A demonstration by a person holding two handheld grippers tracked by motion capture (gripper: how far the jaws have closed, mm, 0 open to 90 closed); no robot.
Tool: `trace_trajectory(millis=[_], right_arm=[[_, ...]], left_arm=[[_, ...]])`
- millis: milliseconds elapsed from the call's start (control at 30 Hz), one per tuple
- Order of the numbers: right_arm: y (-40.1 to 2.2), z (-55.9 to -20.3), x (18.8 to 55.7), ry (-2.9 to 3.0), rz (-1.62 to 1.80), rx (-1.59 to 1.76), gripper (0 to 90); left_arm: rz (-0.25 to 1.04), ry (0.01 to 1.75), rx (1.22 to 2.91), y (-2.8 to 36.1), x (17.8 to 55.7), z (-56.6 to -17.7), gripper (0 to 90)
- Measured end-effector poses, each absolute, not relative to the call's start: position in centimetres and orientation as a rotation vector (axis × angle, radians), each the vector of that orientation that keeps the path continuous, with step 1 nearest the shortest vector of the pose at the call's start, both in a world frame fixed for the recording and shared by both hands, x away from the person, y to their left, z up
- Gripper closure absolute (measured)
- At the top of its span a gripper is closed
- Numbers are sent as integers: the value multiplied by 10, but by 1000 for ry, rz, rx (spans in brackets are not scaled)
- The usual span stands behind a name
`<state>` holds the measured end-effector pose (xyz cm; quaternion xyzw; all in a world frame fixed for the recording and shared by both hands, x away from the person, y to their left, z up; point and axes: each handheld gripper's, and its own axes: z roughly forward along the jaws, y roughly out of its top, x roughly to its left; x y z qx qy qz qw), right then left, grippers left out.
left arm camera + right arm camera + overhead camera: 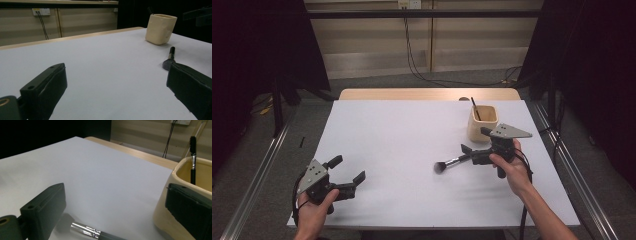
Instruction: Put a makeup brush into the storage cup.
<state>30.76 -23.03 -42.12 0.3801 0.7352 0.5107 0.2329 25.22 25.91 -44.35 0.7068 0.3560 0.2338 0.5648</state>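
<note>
Brush [451, 163] between spread jaws; cup [482, 123] unmarked.

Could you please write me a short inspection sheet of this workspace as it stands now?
Surface: white table, bare wooden strip along its far edge.
Job's things: makeup brush lying flat, bristles toward the table's middle; cream cup behind it holding a thin black brush.
Clutter: nothing seen.
Grippers: right hand-held gripper open, low over the makeup brush handle, jaws either side, not closed on it; left hand-held gripper open, holding nothing, near the front left corner.
Cables: black leads hanging from a wall socket to the floor; a cable trailing from each gripper.
Surroundings: dark curtains both sides, metal rails on the floor.
</note>
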Motion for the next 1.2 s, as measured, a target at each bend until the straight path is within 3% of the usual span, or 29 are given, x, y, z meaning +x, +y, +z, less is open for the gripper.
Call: trace_trajectory(millis=[500,1200], right_arm=[[-233,-422,313,2272,1234,1059,57],[-228,-414,332,2741,874,968,31]], left_arm=[[549,836,1664,260,253,-444,30],[553,834,1668,260,254,-444,30]])
